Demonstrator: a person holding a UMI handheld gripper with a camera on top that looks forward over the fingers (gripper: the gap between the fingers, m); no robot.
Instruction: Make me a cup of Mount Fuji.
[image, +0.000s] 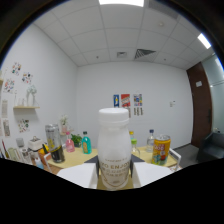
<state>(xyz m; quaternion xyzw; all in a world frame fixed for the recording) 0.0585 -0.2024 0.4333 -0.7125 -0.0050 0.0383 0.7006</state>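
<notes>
Gripper (115, 175), lower centre: its white fingers (82, 176) flank a white bottle (114, 150) and appear to pinch it at both sides, lifted clear of the table (75, 159). The bottle stands upright between them, cap uppermost, at frame centre. Judged step: carrying the bottle to pour; keep it vertical and the grip firm until over the cup. Beyond, at right, a yellow can (161, 149); at left, a dark tumbler (54, 143) and a teal bottle (86, 143).

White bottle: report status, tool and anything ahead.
Tool shut on white bottle, upright, cap on. Yellow can and teal bottle beyond on the table. Nothing between tool and them.
</notes>
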